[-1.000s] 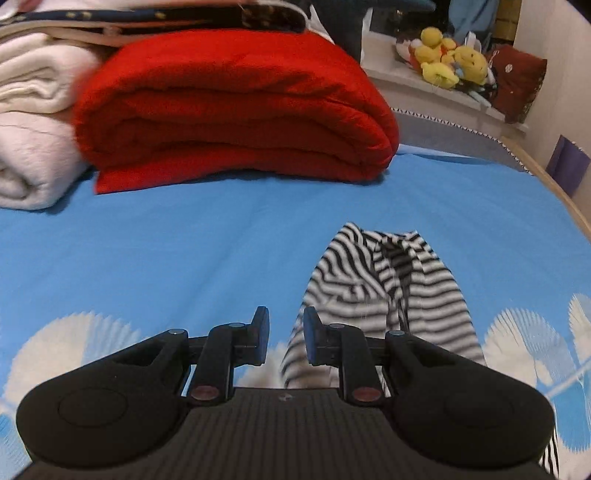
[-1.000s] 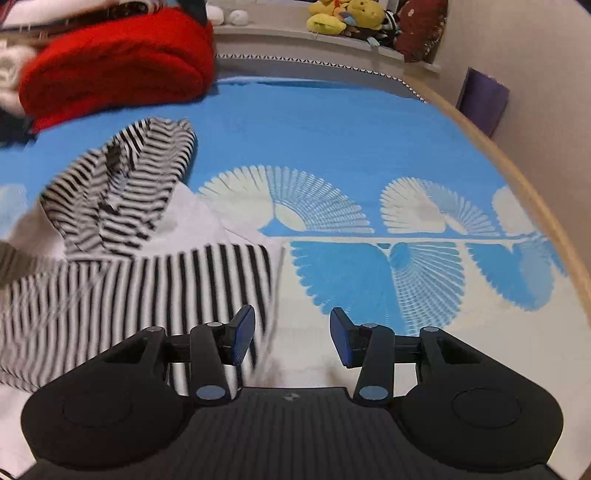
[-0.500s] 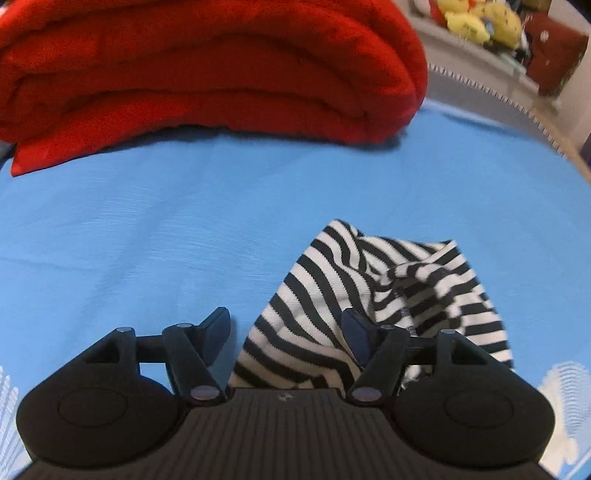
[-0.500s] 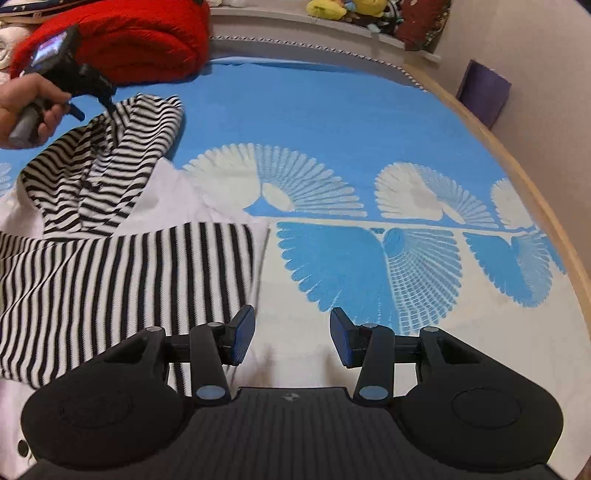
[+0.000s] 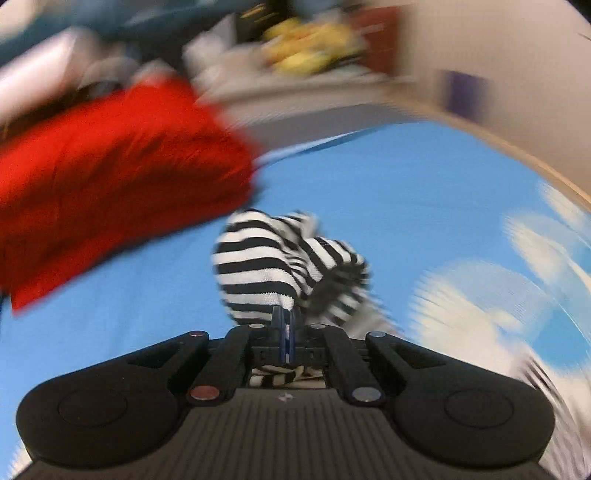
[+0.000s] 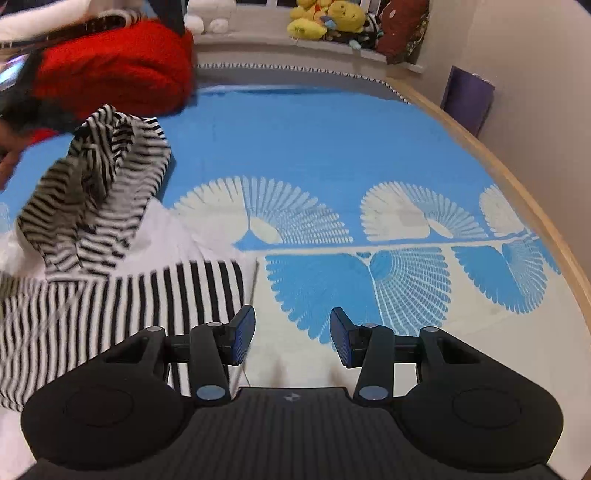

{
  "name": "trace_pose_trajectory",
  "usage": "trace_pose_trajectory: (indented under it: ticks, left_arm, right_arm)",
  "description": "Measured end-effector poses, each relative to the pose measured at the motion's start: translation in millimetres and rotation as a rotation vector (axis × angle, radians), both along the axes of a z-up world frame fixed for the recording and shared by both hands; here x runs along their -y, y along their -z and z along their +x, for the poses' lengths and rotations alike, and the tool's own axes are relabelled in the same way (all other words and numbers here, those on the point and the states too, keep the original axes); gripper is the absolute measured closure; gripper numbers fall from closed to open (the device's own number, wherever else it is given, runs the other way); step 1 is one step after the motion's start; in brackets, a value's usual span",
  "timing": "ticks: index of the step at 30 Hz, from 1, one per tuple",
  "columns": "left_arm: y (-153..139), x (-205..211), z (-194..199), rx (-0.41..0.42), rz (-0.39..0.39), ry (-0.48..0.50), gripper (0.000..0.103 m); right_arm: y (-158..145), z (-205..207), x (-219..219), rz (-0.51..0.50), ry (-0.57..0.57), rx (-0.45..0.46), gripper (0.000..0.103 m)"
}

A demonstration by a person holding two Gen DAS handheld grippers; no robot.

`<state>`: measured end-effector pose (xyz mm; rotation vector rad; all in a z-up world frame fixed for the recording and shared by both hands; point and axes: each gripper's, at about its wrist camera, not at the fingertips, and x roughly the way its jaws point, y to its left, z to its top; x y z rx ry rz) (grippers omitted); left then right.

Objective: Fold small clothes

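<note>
Left gripper [image 5: 285, 325] has its jaws pinched together on a bunch of the striped garment [image 6: 110, 258], fabric bulging just past the tips and lifted off the bed; view is motion-blurred. Right gripper [image 6: 291, 339] jaws stand about half apart with nothing between them, hovering over the bedsheet [image 6: 314, 147] just beside the garment's right edge

Striped garment lies on the left part of the sheet: lower panel spread flat with vertical-looking stripes, upper part (hood or sleeve, can't tell which) raised and crumpled where the left gripper has it. Progress judged early: no neat fold visible, only one section being brought over; remaining sections and final flattening likely all left

Around: red folded blanket [image 6: 114, 70] beyond the garment, near the raised part but apart from it. White bedding partly visible behind the blanket. Yellow plush toys [image 6: 321, 18] on the ledge at the far end, purple object [image 6: 467, 99] against the wall on the right, wooden bed rim curving along the right. Nothing sits in the fold path; blanket is the closest thing if the lifted cloth swings toward it
</note>
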<state>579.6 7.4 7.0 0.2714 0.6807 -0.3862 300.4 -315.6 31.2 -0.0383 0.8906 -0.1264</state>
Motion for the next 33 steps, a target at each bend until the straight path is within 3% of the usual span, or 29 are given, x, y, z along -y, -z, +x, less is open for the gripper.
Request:
trace_pose_trajectory:
  ticks: [3, 6, 8, 10, 13, 15, 17, 19, 21, 23, 27, 30, 33]
  left_arm:
    - [-28, -2, -117, 0.039, -0.003, 0.234, 0.102]
    - [-32, -18, -225, -0.081, 0.003, 0.39, 0.097]
    - [-33, -36, -274, -0.149, -0.032, 0.371, 0.097]
    - [-37, -57, -298, -0.168, -0.122, 0.237, 0.094]
    - [-39, -81, -299, -0.185, -0.286, -0.083, 0.081]
    - [-23, -95, -285, -0.231, -0.427, -0.314, 0.073]
    - [6, -104, -265, -0.341, -0.556, -0.475, 0.069]
    - [33, -107, -248, -0.451, -0.608, -0.599, 0.069]
    - [58, -107, -236, -0.525, -0.663, -0.656, 0.069]
    - [77, -106, -229, -0.561, -0.666, -0.684, 0.069]
    - [111, -108, -227, -0.641, -0.732, -0.714, 0.069]
    - [129, -103, -219, -0.659, -0.741, -0.721, 0.069]
    - [134, -95, -214, -0.681, -0.746, -0.713, 0.069]
  right_arm:
    - [-15, -7, 1, 0.029, 0.002, 0.042, 0.056]
    - [-29, -16, 5, 0.064, 0.015, 0.086, 0.056]
    - [-36, -22, 10, 0.108, 0.037, 0.105, 0.056]
    - [-39, -27, 15, 0.158, 0.063, 0.111, 0.056]
    - [-38, -31, 17, 0.218, 0.079, 0.102, 0.056]
    - [-32, -32, 17, 0.293, 0.09, 0.069, 0.056]
    - [-21, -30, 17, 0.375, 0.104, 0.025, 0.056]
    - [-8, -27, 12, 0.432, 0.108, -0.032, 0.056]
    - [1, -22, 4, 0.467, 0.092, -0.079, 0.056]
    - [9, -15, -8, 0.487, 0.053, -0.121, 0.056]
    - [23, -1, -36, 0.46, -0.031, -0.2, 0.056]
    - [37, 3, -54, 0.395, -0.081, -0.249, 0.056]
    - [48, 5, -74, 0.267, -0.147, -0.261, 0.057]
